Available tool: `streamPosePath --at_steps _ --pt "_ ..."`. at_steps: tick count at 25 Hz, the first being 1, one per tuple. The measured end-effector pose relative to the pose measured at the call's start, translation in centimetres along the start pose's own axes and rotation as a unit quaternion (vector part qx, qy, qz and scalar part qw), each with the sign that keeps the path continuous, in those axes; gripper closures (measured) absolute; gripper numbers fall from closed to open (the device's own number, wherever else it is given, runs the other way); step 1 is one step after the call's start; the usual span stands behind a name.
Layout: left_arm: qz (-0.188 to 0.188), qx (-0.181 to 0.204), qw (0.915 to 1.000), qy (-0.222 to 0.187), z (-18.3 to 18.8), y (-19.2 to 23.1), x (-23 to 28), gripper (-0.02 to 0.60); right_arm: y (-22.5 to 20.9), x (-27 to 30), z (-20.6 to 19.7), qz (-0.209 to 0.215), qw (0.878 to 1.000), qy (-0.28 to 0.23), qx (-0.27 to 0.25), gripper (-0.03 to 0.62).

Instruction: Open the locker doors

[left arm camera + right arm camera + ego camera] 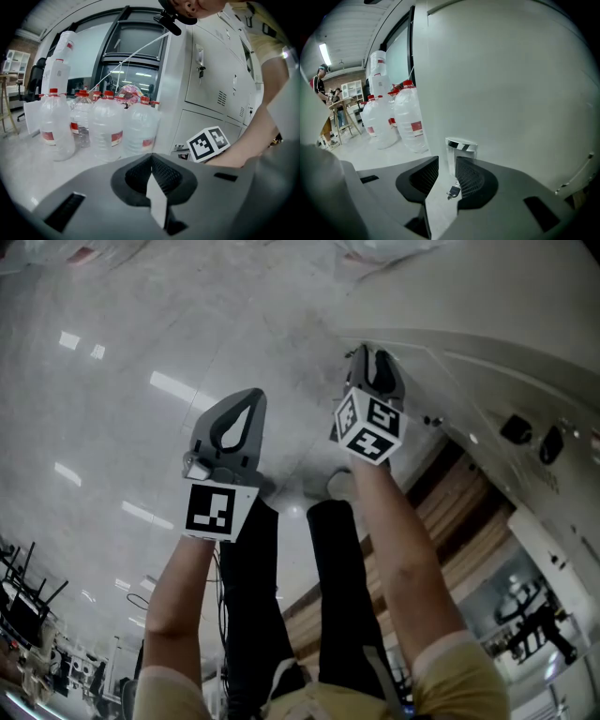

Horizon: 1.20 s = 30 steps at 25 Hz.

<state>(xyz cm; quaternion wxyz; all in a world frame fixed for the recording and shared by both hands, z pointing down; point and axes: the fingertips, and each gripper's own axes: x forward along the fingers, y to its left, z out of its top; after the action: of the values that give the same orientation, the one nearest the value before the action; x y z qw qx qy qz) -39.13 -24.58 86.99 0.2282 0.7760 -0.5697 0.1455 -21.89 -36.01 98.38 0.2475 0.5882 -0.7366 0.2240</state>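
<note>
Right tool (446, 161) at the locker door (511, 70), left tool (151, 159) hanging beside it.

The right tool's jaws are spread, with one chrome handle (461, 147) and its dangling key (453, 191) in the gap, close to the door's left edge. The left tool's jaws are pressed together on nothing. Four water jugs (107, 126) line the front row near the locker's side, more behind; bare floor (28, 168) lies before them.

Big clear water bottles (105, 126), red caps, red-white labels, clustered upright on pale glossy floor (23, 164). Stacked bottles (63, 51) behind, at left. Pink bag (127, 93) behind cluster. Dark-framed window (136, 47) beyond. Far off: person (318, 84) beside wooden table (340, 105), white shelf (351, 88) behind. Dark chairs (23, 592), small, at lower left of head view.
</note>
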Motion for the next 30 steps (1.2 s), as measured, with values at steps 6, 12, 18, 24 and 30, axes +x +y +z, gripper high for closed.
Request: streamPosePath --at_steps 6,12,18,24,30 --pt "0.000 0.000 1.0000 -0.003 0.1 0.2 -0.5 0.578 0.0 -0.2 1.1 -0.013 1.000 -0.011 0.003 0.480" --pt "-0.007 0.009 0.9999 -0.007 0.7 0.1 -1.5 0.578 0.7 -0.8 0.8 -0.017 1.000 0.004 0.011 0.480" --pt "-0.003 0.011 0.9999 -0.005 0.8 0.3 -2.8 0.578 1.5 -2.7 -0.8 -0.016 1.000 0.022 0.008 0.480" --pt "-0.007 0.017 0.9998 -0.004 0.7 -0.3 -3.6 0.578 2.3 -5.5 -3.2 -0.010 0.999 0.042 0.001 0.480" --pt "-0.017 0.018 0.9997 -0.004 0.8 -1.7 -4.2 0.578 2.2 -8.3 -5.6 -0.007 0.998 0.061 0.003 0.480"
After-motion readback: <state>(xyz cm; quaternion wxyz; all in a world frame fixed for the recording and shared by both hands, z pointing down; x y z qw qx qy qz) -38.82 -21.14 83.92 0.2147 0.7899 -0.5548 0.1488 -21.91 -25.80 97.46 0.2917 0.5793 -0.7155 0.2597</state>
